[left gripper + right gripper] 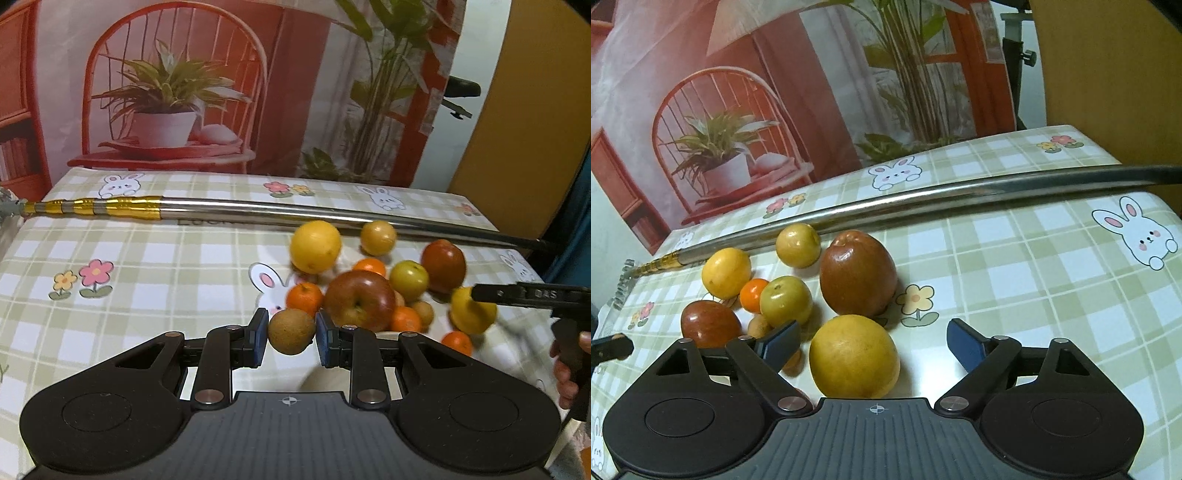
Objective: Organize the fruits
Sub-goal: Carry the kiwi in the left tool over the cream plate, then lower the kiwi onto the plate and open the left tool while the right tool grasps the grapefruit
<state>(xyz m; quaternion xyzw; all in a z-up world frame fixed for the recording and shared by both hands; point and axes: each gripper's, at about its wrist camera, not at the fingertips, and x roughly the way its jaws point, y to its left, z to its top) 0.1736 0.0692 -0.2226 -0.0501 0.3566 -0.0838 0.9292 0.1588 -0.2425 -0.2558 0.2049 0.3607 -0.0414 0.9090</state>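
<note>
Left wrist view: left tongs (291, 332) closed on a small round brown fruit (291, 331), one blue pad on each side, fruit held just off the near-left edge of the fruit pile. Whether it's lifted clear of the worktop (147, 280) can't be told. Pile sits right of and behind the held fruit: big red-green apple (360, 300) just beside it, tangerine (304, 298) behind it, large yellow citrus (315, 246) further back, second dark red apple (443, 266) on the far right. A metal pole (258, 210) lies crosswise behind the pile.

Right wrist view: right tongs (873, 345) wide open, holding nothing. Big yellow citrus (854, 356) lies between the pads but off-centre, close to the left pad (779, 345), well apart from the right pad (967, 349). Roundish, no real long axis, so grasp direction barely matters. Dark red apple (857, 273) is straight ahead behind it; green-yellow fruit (786, 300) ahead-left, near the left pad.

Judgement: key relation is that the citrus sits left of the right tongs' midline; closing as is would likely push it sideways toward the small fruits. Shifting left first looks needed. Right hand is nearer this citrus; left is already occupied. No bowl or sorting target visible, so the destination is unclear.
</note>
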